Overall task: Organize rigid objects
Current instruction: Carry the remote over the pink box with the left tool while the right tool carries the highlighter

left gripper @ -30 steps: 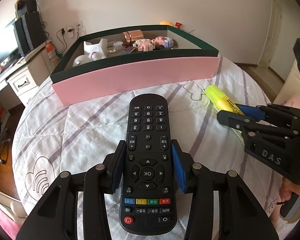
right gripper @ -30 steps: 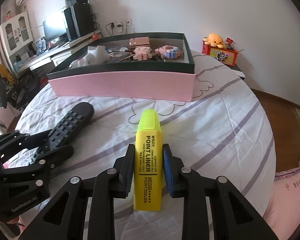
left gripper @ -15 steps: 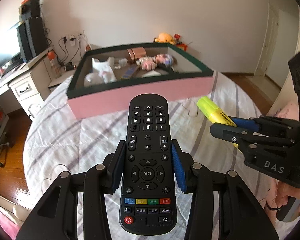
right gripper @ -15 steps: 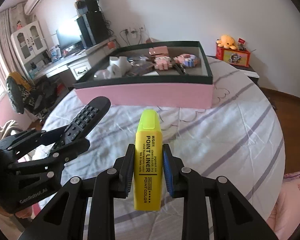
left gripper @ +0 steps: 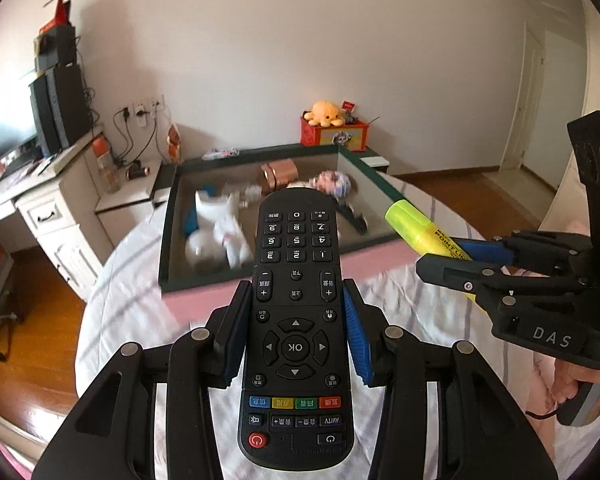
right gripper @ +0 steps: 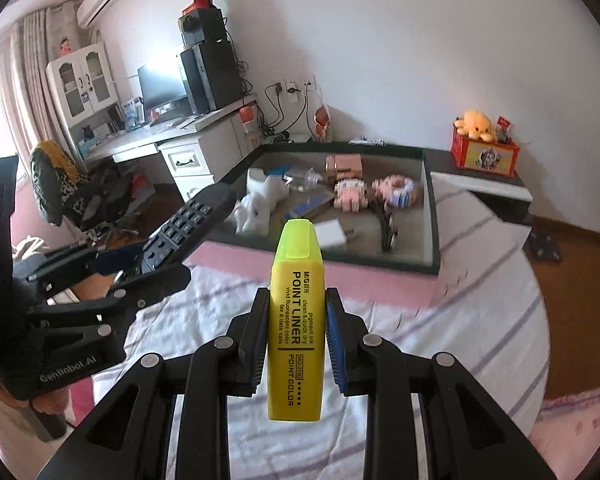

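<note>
Left gripper: the left gripper (left gripper: 296, 336) is held up in the air, on the near side of the box. It points toward the box. Its two blue pads squeeze the middle of the remote, one on each side.
Remote: the black remote (left gripper: 296, 320) sticks out straight ahead, buttons facing up. Its far tip hangs over the near wall of the box.
Right gripper: the right gripper (right gripper: 296, 340) is also up in the air, to the right of the left one. It points toward the box too. Its pads are closed tight on the marker.
Marker: the yellow marker (right gripper: 296, 320) stands up between the pads with its cap end pointing away. Black words run along its side. Its far end reaches over the pink near wall.
Hand: a bit of the person's hand (left gripper: 580, 380) shows at the right, wrapped around the right gripper's handle.
Box: the box (right gripper: 430, 200) is pink outside with a dark green rim. It sits on the far part of the striped bed (right gripper: 480, 320).
In the box: a white toy (right gripper: 260, 200), a pink toy (right gripper: 352, 196) and other small things lie inside.
Far away: an orange plush (right gripper: 476, 122) sits on a red box by the wall.
</note>
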`<action>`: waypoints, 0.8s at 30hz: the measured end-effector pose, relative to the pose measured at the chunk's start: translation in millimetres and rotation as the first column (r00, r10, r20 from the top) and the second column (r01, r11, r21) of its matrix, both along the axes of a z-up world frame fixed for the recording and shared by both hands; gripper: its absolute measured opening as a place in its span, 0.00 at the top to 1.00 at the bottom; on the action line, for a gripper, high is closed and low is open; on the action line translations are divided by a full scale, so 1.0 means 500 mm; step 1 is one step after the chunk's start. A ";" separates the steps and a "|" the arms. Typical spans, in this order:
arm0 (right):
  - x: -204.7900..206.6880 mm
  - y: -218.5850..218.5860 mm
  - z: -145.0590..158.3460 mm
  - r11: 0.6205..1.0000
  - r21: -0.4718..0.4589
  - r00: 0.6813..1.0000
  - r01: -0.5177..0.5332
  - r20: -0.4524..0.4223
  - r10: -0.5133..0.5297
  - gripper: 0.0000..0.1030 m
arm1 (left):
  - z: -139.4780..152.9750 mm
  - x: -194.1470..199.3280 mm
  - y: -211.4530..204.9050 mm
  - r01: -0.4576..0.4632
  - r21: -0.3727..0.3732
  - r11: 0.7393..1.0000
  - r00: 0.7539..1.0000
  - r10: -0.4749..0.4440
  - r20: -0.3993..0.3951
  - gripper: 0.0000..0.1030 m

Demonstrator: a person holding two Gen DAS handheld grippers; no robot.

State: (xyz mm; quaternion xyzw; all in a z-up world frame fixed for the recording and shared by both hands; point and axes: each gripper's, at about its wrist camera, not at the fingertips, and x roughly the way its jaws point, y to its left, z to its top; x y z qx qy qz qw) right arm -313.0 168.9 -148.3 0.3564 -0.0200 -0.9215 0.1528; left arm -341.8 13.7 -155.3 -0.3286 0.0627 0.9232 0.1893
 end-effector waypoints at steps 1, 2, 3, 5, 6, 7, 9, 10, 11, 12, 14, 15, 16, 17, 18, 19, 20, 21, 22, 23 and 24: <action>-0.013 0.002 0.007 1.000 0.007 1.000 0.001 -0.005 -0.001 0.74 | 0.005 -0.014 0.003 -0.001 -0.012 1.000 1.000 0.001 -0.004 0.57; -0.029 0.004 0.013 1.000 0.016 1.000 0.000 -0.006 0.000 0.74 | 0.011 -0.031 0.006 -0.001 -0.026 1.000 1.000 0.000 -0.008 0.57; -0.044 0.008 0.017 1.000 0.022 1.000 0.000 -0.005 0.000 0.74 | 0.017 -0.052 0.009 -0.001 -0.031 1.000 1.000 0.001 -0.008 0.57; -0.082 0.016 0.021 0.999 0.031 1.000 0.007 0.002 -0.008 0.74 | 0.023 -0.088 0.015 0.006 -0.037 0.999 1.000 -0.006 0.000 0.57; -0.099 0.019 0.021 0.999 0.037 1.000 0.010 0.008 -0.010 0.74 | 0.025 -0.113 0.019 0.005 -0.043 0.999 1.000 -0.005 0.006 0.57; -0.123 0.022 0.020 0.999 0.047 1.000 0.017 0.012 -0.017 0.74 | 0.025 -0.130 0.022 0.008 -0.049 0.999 1.000 -0.007 0.009 0.57; -0.154 0.027 0.018 0.998 0.065 0.999 0.022 0.025 -0.024 0.74 | 0.021 -0.175 0.028 0.006 -0.057 0.998 1.000 -0.004 0.027 0.57; -0.175 0.029 0.015 0.997 0.073 0.999 0.028 0.034 -0.030 0.74 | 0.017 -0.192 0.032 0.007 -0.062 0.998 0.999 -0.005 0.037 0.57; -0.195 0.033 0.010 0.995 0.089 0.998 0.039 0.042 -0.043 0.74 | 0.011 -0.211 0.035 0.008 -0.065 0.998 0.999 -0.005 0.048 0.57; -0.211 0.035 0.004 0.993 0.109 0.997 0.046 0.052 -0.052 0.74 | 0.004 -0.231 0.039 0.006 -0.071 0.997 0.998 -0.002 0.060 0.57; -0.245 0.041 -0.012 0.988 0.139 0.994 0.066 0.072 -0.076 0.74 | -0.012 -0.261 0.044 0.012 -0.075 0.997 0.996 -0.005 0.087 0.57; -0.257 0.044 -0.021 0.987 0.144 0.993 0.065 0.089 -0.078 0.74 | -0.021 -0.275 0.045 0.008 -0.073 0.997 0.995 -0.001 0.101 0.57; -0.269 0.046 -0.029 0.986 0.151 0.992 0.066 0.099 -0.081 0.74 | -0.031 -0.286 0.046 0.011 -0.074 0.997 0.993 -0.002 0.115 0.57; -0.279 0.047 -0.038 0.984 0.163 0.990 0.068 0.109 -0.086 0.74 | -0.041 -0.295 0.049 0.007 -0.086 0.996 0.992 0.003 0.126 0.57; -0.287 0.046 -0.047 0.982 0.178 0.989 0.068 0.119 -0.090 0.74 | -0.052 -0.304 0.052 0.004 -0.096 0.995 0.991 0.009 0.134 0.57; -0.293 0.045 -0.055 0.979 0.190 0.988 0.068 0.127 -0.093 0.74 | -0.060 -0.310 0.053 0.008 -0.099 0.995 0.990 0.007 0.143 0.57; -0.299 0.045 -0.062 0.975 0.211 0.986 0.068 0.133 -0.097 0.74 | -0.068 -0.316 0.055 0.006 -0.107 0.994 0.989 0.010 0.149 0.57; -0.304 0.043 -0.066 0.969 0.239 0.985 0.071 0.136 -0.105 0.74 | -0.076 -0.323 0.057 -0.001 -0.117 0.993 0.988 0.020 0.155 0.57; -0.310 0.043 -0.071 0.961 0.265 0.984 0.074 0.139 -0.114 0.74 | -0.083 -0.328 0.056 -0.003 -0.114 0.993 0.986 0.022 0.164 0.57; -0.316 0.046 -0.077 0.957 0.280 0.982 0.074 0.144 -0.118 0.74 | -0.089 -0.334 0.058 -0.005 -0.111 0.994 0.985 0.024 0.170 0.57; -0.319 0.047 -0.082 0.953 0.293 0.981 0.074 0.152 -0.123 0.74 | -0.092 -0.335 0.059 -0.007 -0.112 0.994 0.984 0.027 0.173 0.57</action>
